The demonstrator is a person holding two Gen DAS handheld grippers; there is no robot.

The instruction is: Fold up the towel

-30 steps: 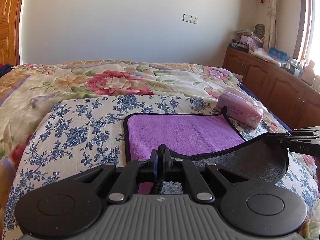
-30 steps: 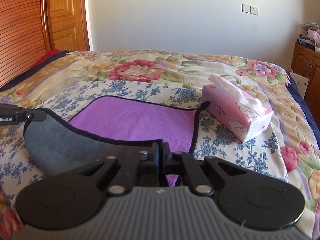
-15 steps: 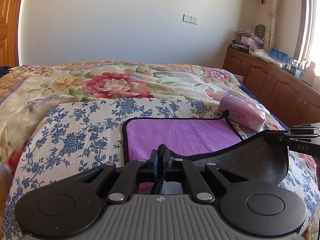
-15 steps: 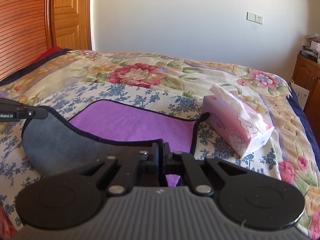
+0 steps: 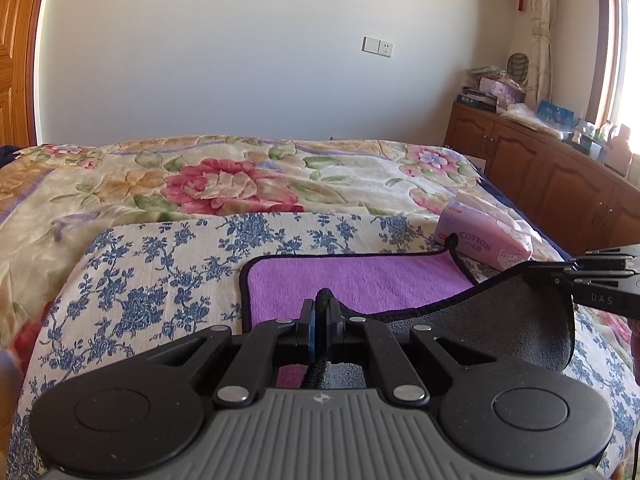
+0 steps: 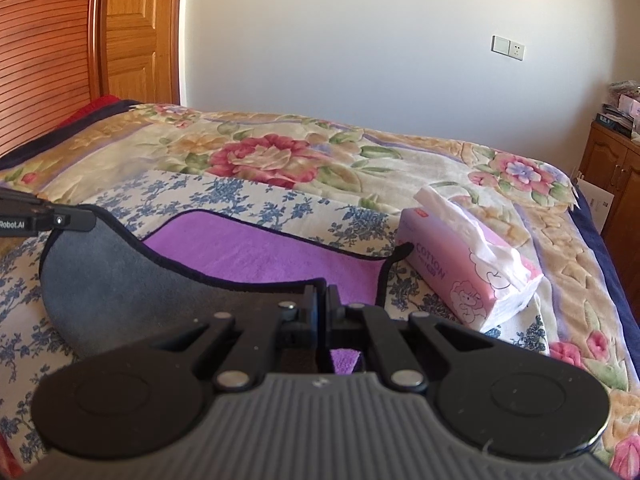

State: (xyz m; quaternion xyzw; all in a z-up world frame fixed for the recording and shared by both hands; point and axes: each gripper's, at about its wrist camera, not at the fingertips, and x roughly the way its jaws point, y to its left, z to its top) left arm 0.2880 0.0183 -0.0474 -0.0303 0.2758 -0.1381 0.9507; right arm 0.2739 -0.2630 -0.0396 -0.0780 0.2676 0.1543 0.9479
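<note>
A towel, purple (image 5: 352,280) on top and grey underneath with a black hem, lies on a blue-flowered cloth (image 5: 160,280) on the bed. Its near edge is lifted, showing the grey underside (image 5: 500,328). My left gripper (image 5: 322,304) is shut on the towel's near left corner. My right gripper (image 6: 322,296) is shut on the near right corner. The towel's purple face (image 6: 256,256) and grey underside (image 6: 112,280) also show in the right wrist view. Each gripper shows at the edge of the other's view, the right (image 5: 600,276) and the left (image 6: 40,220).
A pink tissue pack (image 6: 464,272) lies just right of the towel's far right corner; it also shows in the left wrist view (image 5: 488,236). A floral quilt (image 5: 240,176) covers the bed. Wooden cabinets (image 5: 540,172) stand on the right, a wooden door (image 6: 132,40) at far left.
Both grippers have risen and moved forward with the towel's near edge, so the grey underside hangs higher over the purple face. The far edge has stayed on the bed.
</note>
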